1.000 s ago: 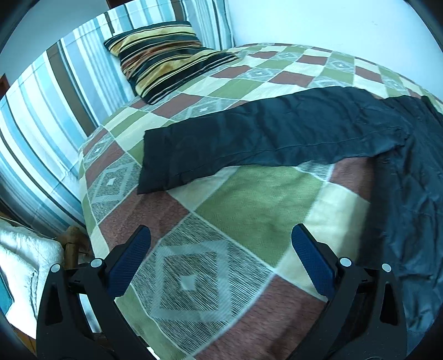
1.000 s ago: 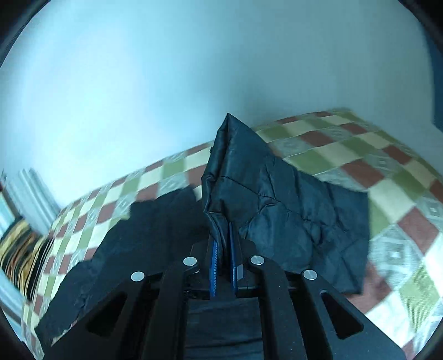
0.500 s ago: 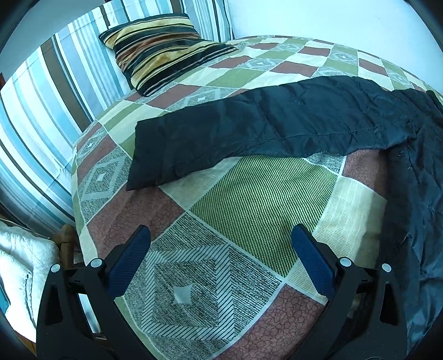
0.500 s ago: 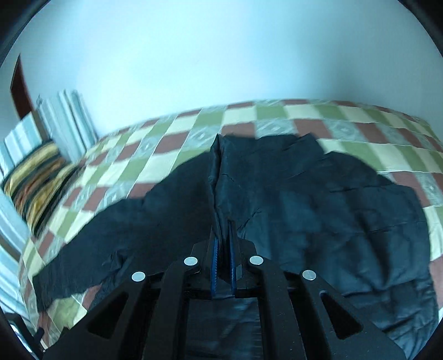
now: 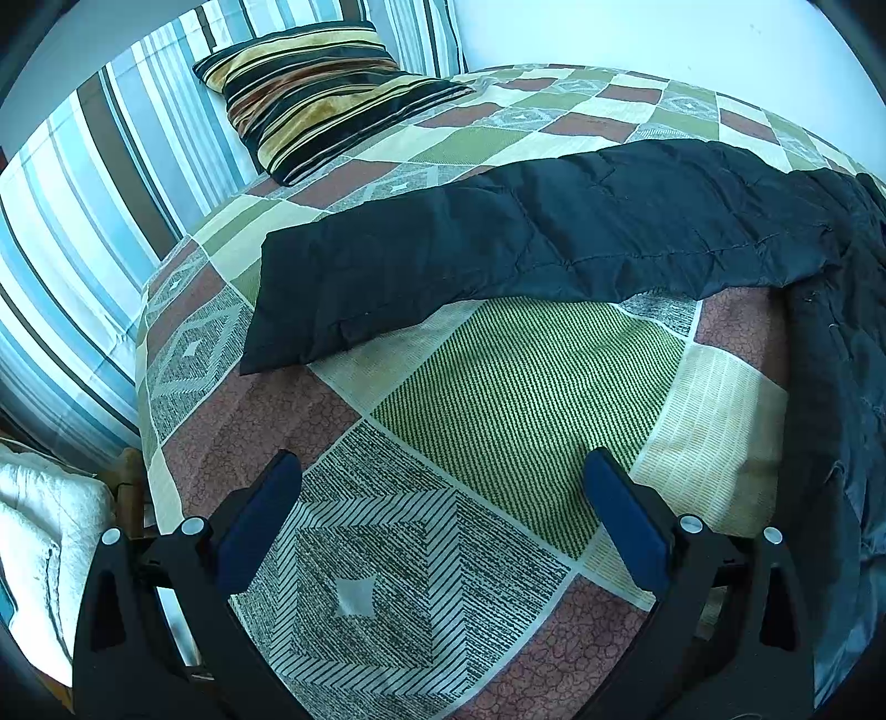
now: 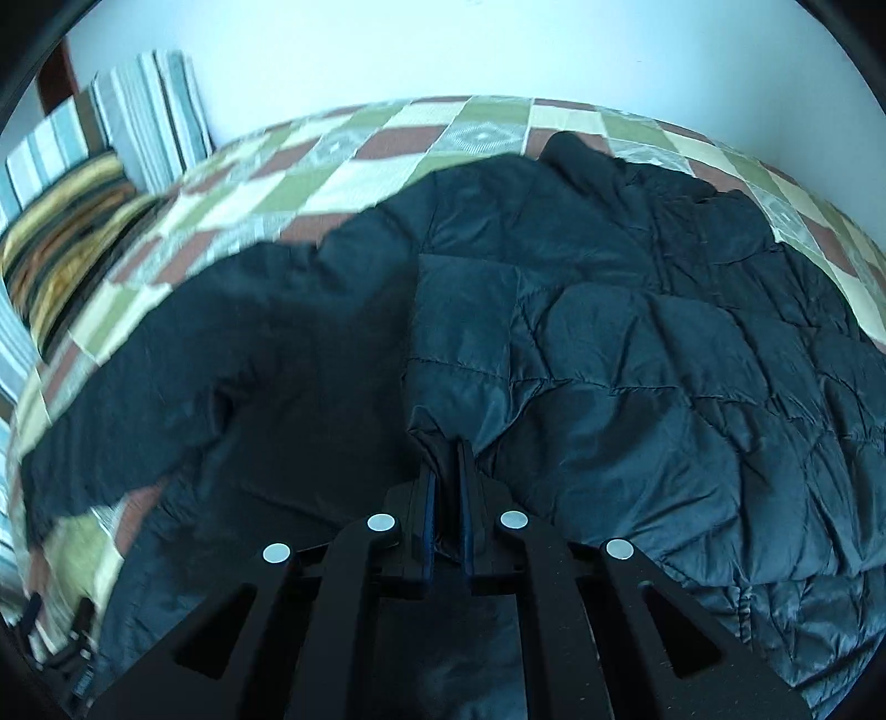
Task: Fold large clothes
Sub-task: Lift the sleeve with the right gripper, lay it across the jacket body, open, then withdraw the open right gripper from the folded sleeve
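Observation:
A large dark quilted jacket (image 6: 637,332) lies spread on the bed. One sleeve (image 5: 498,238) stretches left across the bedspread in the left wrist view, its cuff toward the pillow side. My right gripper (image 6: 447,465) is shut on a fold of the jacket fabric, held low over the jacket's body. My left gripper (image 5: 443,498) is open and empty, hovering over bare bedspread in front of the sleeve, apart from it.
The bed has a green, brown and cream patchwork bedspread (image 5: 498,399). A striped pillow (image 5: 315,88) leans on a striped headboard (image 5: 83,194) at the far left. A white wall (image 6: 443,50) runs behind the bed. A white quilted item (image 5: 33,543) lies beside the bed.
My right gripper has brought the held fold down and over onto the jacket's body, which now lies flatter. My left gripper has moved closer to the bedspread and sleeve, still open.

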Available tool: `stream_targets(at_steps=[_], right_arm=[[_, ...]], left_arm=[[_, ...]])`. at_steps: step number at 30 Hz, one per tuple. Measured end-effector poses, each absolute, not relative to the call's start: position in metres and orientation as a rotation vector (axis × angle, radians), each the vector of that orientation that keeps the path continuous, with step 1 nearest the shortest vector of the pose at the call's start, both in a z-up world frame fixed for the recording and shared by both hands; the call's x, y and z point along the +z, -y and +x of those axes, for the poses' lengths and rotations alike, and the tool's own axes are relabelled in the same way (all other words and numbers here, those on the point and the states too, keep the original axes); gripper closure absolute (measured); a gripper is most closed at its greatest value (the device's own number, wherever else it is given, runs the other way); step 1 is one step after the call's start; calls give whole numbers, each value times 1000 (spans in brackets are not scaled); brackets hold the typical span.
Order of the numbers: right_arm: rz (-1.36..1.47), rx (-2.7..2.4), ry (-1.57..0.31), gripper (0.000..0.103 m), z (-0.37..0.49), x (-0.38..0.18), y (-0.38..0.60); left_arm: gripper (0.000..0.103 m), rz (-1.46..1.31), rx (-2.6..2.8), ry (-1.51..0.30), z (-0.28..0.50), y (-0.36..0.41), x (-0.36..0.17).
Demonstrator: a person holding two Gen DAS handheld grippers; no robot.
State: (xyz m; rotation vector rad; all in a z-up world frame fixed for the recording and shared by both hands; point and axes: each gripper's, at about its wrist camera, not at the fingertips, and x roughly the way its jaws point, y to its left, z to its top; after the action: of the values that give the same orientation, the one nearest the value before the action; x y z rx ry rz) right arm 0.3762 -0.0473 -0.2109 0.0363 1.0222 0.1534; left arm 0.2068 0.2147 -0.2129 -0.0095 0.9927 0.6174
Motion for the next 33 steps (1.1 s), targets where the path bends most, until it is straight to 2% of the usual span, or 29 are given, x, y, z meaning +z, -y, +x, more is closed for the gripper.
stream_targets(at_steps=[2, 3, 4, 5, 6, 13, 16, 20, 24, 33], right_arm=[[38, 170, -1015, 86, 374, -210, 47], [46, 183, -1013, 75, 372, -207, 48], [63, 205, -1015, 70, 368, -203, 50], [84, 221, -1008, 59, 363, -197, 55], [100, 224, -988, 57, 356, -189, 61], [183, 54, -838, 57, 323, -138, 171], [223, -105, -863, 58, 322, -147, 244], [263, -235, -971, 58, 323, -189, 311], [241, -217, -1012, 60, 326, -232, 321], [217, -217, -938, 58, 323, -238, 322]], left_arm=[[2, -8, 620, -990, 207, -214, -213], [2, -8, 619, -990, 207, -215, -213], [2, -8, 620, -989, 207, -215, -213], [2, -7, 619, -989, 207, -215, -214], [2, -9, 619, -990, 207, -215, -213], [2, -17, 619, -991, 207, -217, -214], [2, -18, 622, -989, 207, -217, -214], [2, -10, 632, -989, 207, -215, -215], [2, 7, 647, -985, 208, -211, -216], [2, -5, 650, -979, 209, -213, -217]])
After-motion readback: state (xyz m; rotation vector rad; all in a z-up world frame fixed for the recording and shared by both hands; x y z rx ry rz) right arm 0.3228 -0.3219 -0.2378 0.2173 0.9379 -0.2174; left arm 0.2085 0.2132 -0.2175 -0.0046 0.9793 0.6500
